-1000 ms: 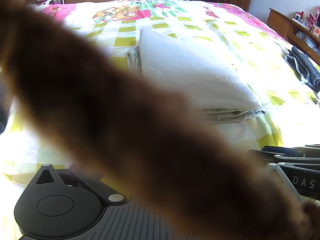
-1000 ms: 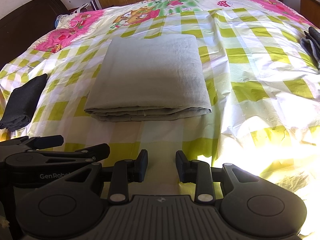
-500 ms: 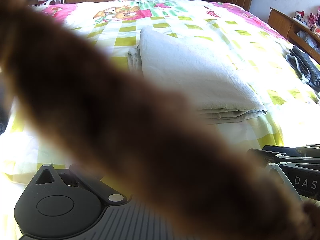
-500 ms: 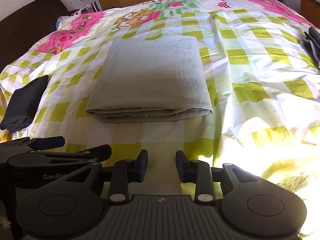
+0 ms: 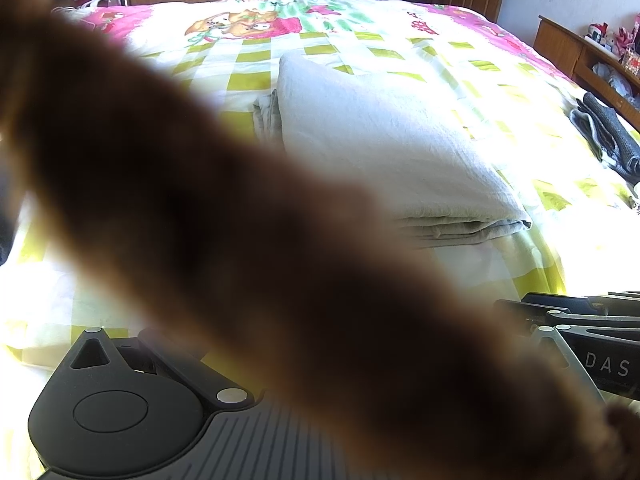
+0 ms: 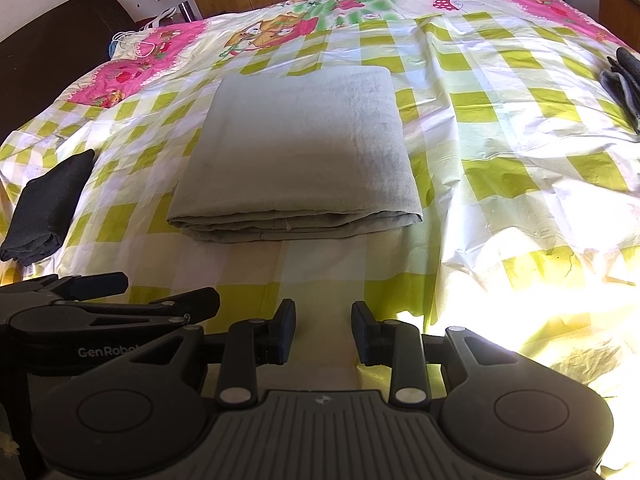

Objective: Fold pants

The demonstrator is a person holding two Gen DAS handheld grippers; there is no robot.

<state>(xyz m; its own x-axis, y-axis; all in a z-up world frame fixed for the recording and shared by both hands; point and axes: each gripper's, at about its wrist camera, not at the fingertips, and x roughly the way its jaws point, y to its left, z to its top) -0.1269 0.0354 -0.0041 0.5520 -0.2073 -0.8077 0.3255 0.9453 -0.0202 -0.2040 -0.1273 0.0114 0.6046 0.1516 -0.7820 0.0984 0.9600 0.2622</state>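
Black right claw [image 6: 323,334] level, parted, near pants [image 6: 298,152].

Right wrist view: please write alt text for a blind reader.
A folded pale grey-green fabric bundle lies on a green-checked bedsheet. Near the camera, the right hand-held gripper is open and empty; a rolled dark cloth lies left.
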